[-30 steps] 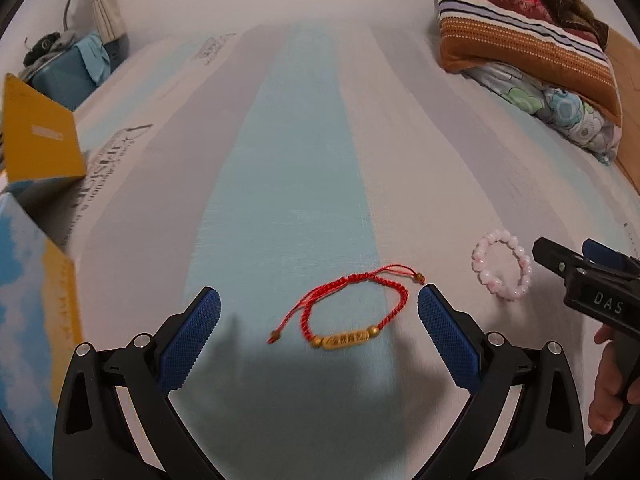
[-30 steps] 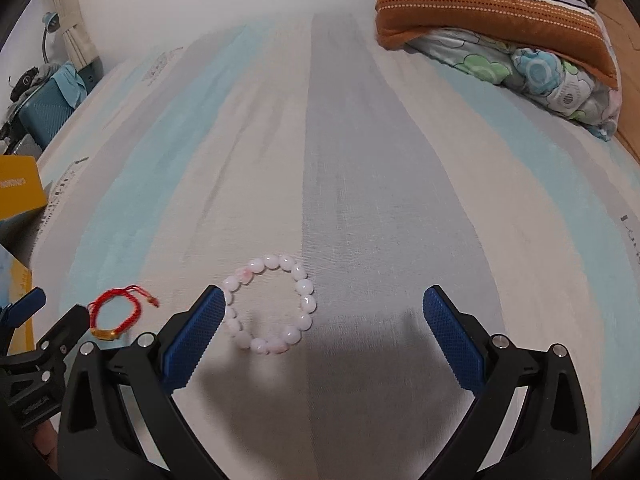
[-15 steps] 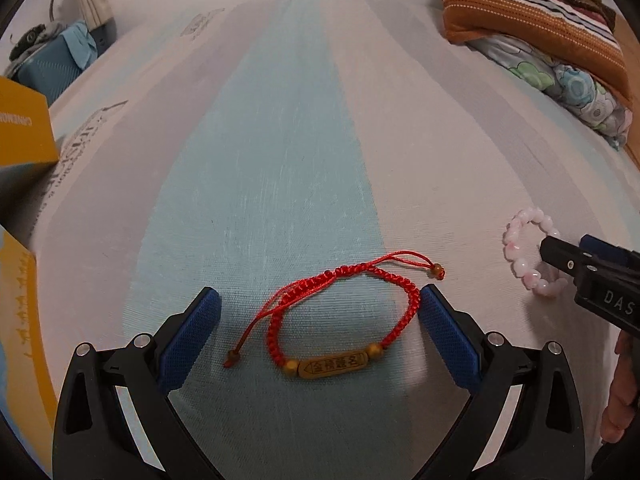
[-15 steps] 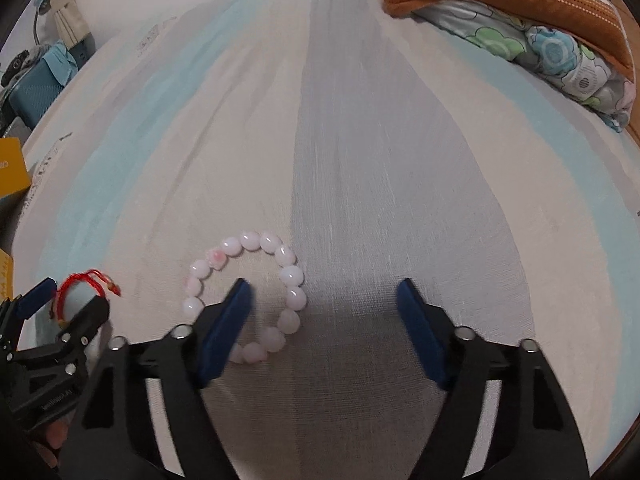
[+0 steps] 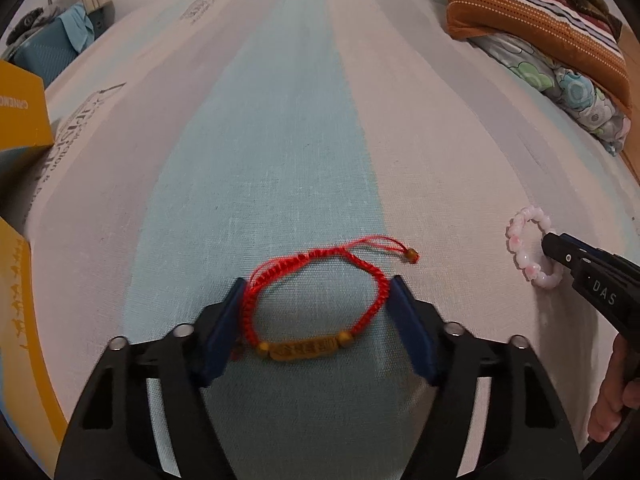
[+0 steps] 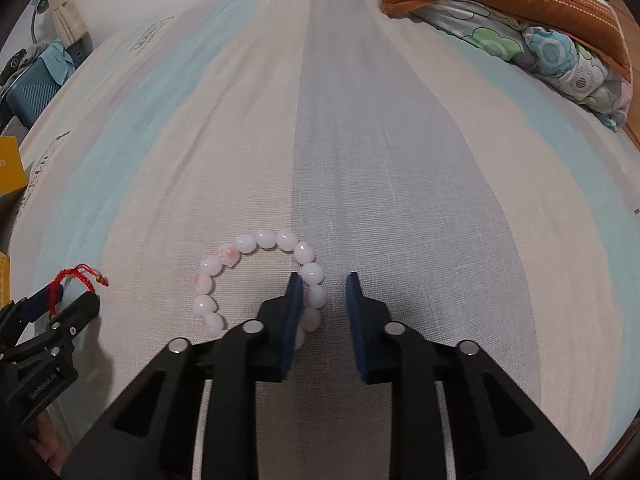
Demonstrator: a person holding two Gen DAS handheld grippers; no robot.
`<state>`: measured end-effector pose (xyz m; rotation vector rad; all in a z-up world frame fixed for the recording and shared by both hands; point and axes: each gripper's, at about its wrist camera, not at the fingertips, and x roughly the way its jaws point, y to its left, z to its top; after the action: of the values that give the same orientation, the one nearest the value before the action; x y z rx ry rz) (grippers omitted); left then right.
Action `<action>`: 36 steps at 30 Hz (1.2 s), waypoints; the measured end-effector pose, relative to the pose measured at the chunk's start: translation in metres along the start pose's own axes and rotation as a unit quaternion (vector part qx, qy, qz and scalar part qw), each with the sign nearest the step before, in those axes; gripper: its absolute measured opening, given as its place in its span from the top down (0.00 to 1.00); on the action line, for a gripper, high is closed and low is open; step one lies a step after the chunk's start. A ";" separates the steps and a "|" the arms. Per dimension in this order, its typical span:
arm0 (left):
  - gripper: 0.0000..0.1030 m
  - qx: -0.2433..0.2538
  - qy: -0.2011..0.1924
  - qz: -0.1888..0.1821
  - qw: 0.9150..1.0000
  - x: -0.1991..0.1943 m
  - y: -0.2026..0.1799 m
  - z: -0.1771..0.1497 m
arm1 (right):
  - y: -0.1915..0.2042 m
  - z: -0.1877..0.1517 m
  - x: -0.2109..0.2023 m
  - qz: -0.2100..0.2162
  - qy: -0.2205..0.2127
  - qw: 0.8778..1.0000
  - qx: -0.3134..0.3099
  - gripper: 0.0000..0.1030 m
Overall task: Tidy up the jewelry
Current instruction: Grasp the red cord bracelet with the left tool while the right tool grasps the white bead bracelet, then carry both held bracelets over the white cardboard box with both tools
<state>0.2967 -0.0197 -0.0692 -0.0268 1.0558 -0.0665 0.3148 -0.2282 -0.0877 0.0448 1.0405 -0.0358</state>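
Observation:
A red cord bracelet (image 5: pixel 316 300) with a gold bar lies on the striped bedsheet. My left gripper (image 5: pixel 316 300) is down over it, its blue pads (image 5: pixel 408 328) half closed and touching the cord on both sides. A pink bead bracelet (image 6: pixel 256 276) lies to the right. My right gripper (image 6: pixel 322 292) straddles its right side, one pad inside the ring, the other outside, with a narrow gap still between them. The bead bracelet (image 5: pixel 528 252) and the right gripper (image 5: pixel 560 248) also show in the left wrist view. The red bracelet (image 6: pixel 80 276) shows at the left of the right wrist view.
A yellow and blue box (image 5: pixel 24 272) with a raised flap stands at the left edge of the bed. Folded blankets and a floral pillow (image 5: pixel 560 52) lie at the far right. A blue case (image 6: pixel 32 92) sits beyond the bed at far left.
Both grippers have come down and forward onto their bracelets and have narrowed from wide open. The left pads now touch the red cord; the right pads now bracket the beads.

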 end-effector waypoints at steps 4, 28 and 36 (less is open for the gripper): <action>0.53 -0.006 0.002 -0.006 1.000 -0.002 0.003 0.000 | 0.002 -0.001 -0.001 -0.003 -0.002 1.000 0.001 0.87; 0.96 -0.006 -0.011 -0.035 0.999 -0.026 0.001 -0.001 | 0.005 0.000 -0.016 0.000 -0.022 1.000 0.014 0.91; 0.96 -0.007 -0.017 -0.035 0.999 -0.038 0.007 -0.004 | 0.010 0.000 -0.031 0.004 -0.033 0.999 0.014 0.91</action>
<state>0.2744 -0.0102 -0.0382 -0.0765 1.0204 -0.1215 0.3000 -0.2184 -0.0610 0.0727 0.9735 -0.0454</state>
